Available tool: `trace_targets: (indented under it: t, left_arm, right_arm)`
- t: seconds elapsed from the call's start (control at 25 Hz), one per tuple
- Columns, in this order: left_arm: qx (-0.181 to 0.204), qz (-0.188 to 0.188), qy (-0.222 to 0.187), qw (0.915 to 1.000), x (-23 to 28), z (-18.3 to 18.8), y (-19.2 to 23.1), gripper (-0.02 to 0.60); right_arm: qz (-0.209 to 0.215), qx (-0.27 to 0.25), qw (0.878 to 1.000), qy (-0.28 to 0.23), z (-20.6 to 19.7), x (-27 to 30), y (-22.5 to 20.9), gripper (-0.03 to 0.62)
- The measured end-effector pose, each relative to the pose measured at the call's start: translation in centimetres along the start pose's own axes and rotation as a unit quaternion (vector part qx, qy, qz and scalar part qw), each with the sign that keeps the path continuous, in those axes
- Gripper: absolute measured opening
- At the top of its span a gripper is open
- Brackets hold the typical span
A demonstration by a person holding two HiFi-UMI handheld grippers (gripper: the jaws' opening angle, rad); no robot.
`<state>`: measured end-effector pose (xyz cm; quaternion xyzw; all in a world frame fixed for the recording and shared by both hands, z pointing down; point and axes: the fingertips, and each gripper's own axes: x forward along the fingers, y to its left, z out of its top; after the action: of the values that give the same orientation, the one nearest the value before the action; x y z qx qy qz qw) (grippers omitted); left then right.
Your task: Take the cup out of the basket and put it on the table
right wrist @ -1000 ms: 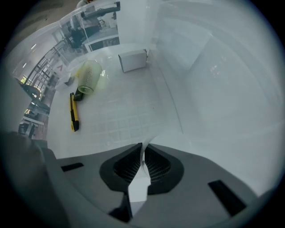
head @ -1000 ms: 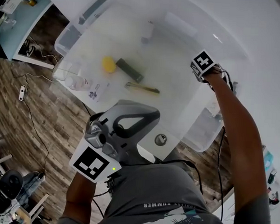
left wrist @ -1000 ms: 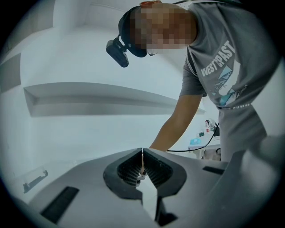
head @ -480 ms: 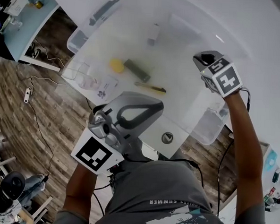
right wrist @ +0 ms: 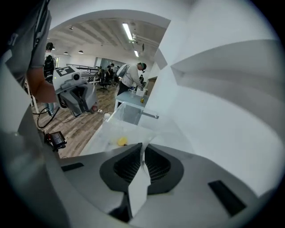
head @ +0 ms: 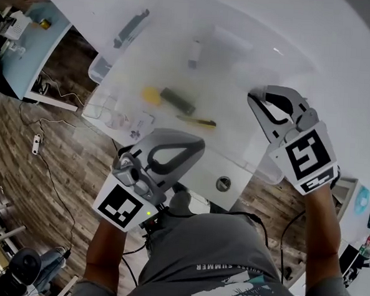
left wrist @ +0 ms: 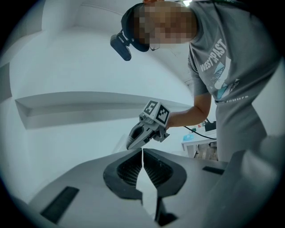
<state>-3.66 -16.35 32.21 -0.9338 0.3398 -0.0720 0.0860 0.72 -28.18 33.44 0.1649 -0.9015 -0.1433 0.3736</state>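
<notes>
Far left: clear bin (head: 97, 70) at the table's left end, contents clear and unreadable

Left gripper (left wrist: 142, 151) off the table's near edge, jaws pressed together, nothing between them; its arm is cut off by the frame bottom

Table (head: 228, 156) washed out by glare. On it a yellow lump (head: 152, 95), a dark bar (head: 177, 101) and a yellow-handled tool (head: 196, 121), details lost

Right gripper (right wrist: 142, 148) raised over the table's right part, jaws nearly together, pinching a thin clear wall: the cup (right wrist: 147, 143)

Cup transparent, colourless. Only a curved glinting edge shows in the right gripper view, a faint pale shape at the tips in the left gripper view, and nothing sure in the head view

Basket (head: 261, 175), clear, at the table's right end, mostly hidden behind that gripper
</notes>
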Motion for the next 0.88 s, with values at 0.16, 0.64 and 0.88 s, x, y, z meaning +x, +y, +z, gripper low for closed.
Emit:
trace_targets:
  t: [0.16, 0.64, 0.88]
  left_arm:
    - [0.003, -0.002, 0.0, 1.0, -0.8, 0.0, 0.1, 0.015]
    - [0.008, 0.013, 0.023, 0.9996, -4.5, -1.6, 0.8, 0.015]
    - [-0.006, 0.032, 0.045, 0.9984, -7.1, -3.5, 1.4, 0.015]
  right_arm:
    - [0.002, -0.018, 1.0, -0.024, 2.3, -2.0, 2.3, 0.029]
    - [0.029, -0.006, 0.999, -0.037, 5.3, -3.3, 9.6, 0.029]
    - [0.067, 0.007, 0.997, -0.044, 6.1, -2.0, 14.2, 0.029]
